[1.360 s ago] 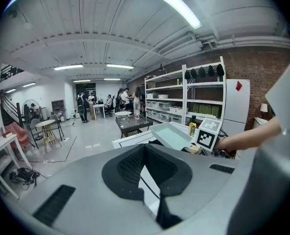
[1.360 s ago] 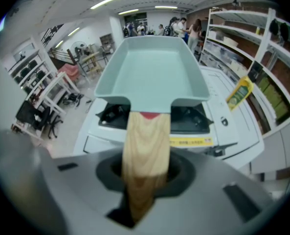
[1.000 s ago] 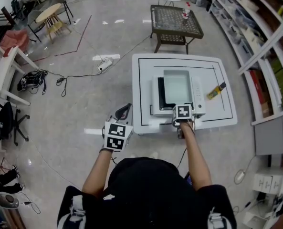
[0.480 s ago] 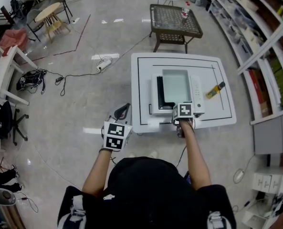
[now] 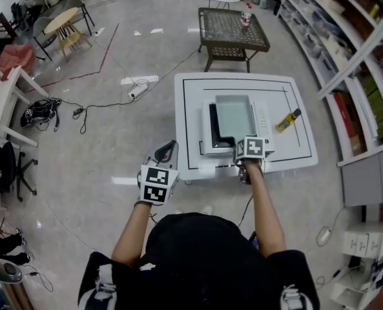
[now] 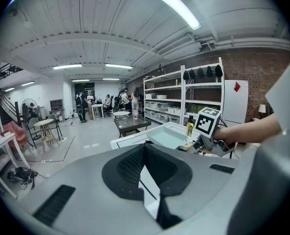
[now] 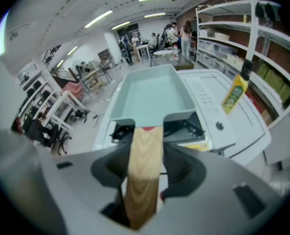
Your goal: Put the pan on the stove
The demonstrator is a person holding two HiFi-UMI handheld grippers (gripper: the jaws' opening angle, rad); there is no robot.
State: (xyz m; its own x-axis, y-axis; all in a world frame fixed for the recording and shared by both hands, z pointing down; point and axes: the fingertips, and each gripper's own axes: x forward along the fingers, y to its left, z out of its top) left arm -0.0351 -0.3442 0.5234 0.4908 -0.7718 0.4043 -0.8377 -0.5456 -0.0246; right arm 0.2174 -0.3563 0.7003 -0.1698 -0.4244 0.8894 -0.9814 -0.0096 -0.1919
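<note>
The right gripper (image 7: 145,148) is opening its jaws around the flat pale wooden handle (image 7: 144,180) of the pale green rectangular metal pan (image 7: 149,94). The handle lies between them, no longer pinched. The pan sits on the white countertop stove (image 7: 211,116) on the white table (image 5: 294,154). The left gripper (image 6: 144,155) is closed and empty, off the table's near edge. The pan looks rigid, fairly light but front-heavy, so the handle is best taken close to the body.

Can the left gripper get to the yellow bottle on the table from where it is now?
Probably not directly. The left gripper hangs off the near left corner of the table, while the yellow bottle lies toward the right edge, with the stove and pan between them.
</note>
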